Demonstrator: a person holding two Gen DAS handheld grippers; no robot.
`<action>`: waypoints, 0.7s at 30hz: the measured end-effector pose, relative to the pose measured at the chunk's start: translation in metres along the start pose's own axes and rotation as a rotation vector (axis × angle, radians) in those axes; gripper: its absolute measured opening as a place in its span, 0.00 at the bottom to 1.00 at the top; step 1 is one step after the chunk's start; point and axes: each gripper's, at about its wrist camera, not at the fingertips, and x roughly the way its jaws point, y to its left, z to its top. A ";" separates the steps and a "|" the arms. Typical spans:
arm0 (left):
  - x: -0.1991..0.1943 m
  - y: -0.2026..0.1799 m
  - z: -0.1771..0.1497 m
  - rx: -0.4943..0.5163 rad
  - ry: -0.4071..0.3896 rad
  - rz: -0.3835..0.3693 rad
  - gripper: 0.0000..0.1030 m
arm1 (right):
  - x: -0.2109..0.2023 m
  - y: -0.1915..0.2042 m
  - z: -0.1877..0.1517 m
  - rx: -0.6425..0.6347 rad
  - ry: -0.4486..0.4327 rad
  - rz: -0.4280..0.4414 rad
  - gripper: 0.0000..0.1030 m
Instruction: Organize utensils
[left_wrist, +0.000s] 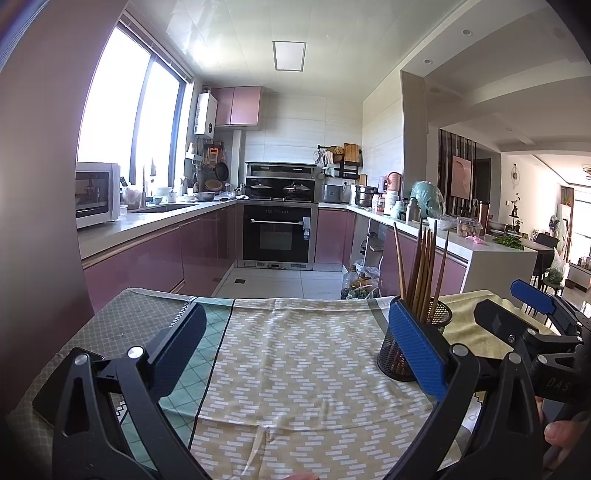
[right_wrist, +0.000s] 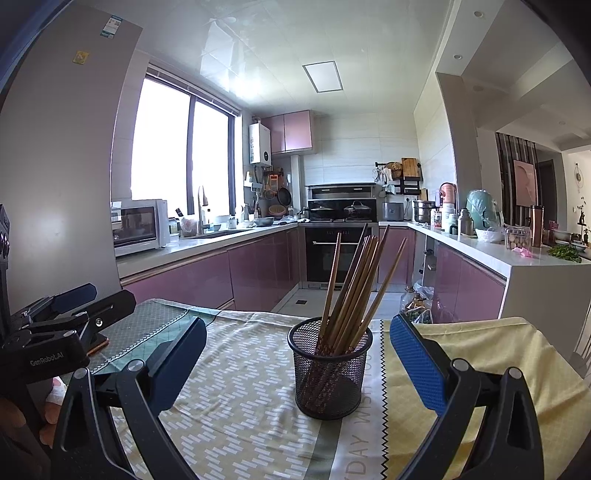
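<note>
Chopsticks (right_wrist: 351, 284): wooden bundle standing tilted in the mesh cup, tips fanned toward the upper right; centre of the right wrist view, right of centre in the left wrist view.
Mesh cup (right_wrist: 328, 373): black wire holder, upright on the cloth, in the middle of the right wrist view; in the left wrist view it sits partly behind the blue pad on the right.
Right gripper (right_wrist: 297, 350): jaws spread wide with nothing held; the cup stands between and just beyond the two pads, not touching either.
Left gripper (left_wrist: 297, 339): jaws wide apart and holding nothing, only bare cloth between them; its body also shows at the left edge of the right wrist view.
Cloth (left_wrist: 295, 369): patterned covering on the tabletop, beige with white dashes in the centre, green lattice to the left, yellow to the right.
Hands: a fingertip (left_wrist: 561, 434) shows at the lower right of the left wrist view.
Background: kitchen with pink cabinets, an oven (right_wrist: 340, 254) in the middle distance, a microwave (right_wrist: 138, 225) at the left, a bright window above it.
</note>
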 end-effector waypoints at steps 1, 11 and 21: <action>0.000 0.000 0.000 -0.001 -0.001 0.001 0.95 | 0.001 0.000 0.000 0.001 0.000 0.000 0.93; 0.001 0.001 -0.001 -0.001 -0.001 0.003 0.94 | 0.002 0.000 0.000 0.002 0.006 -0.002 0.93; 0.001 0.002 0.000 0.000 -0.001 0.007 0.94 | 0.002 0.000 -0.001 0.003 0.007 0.000 0.93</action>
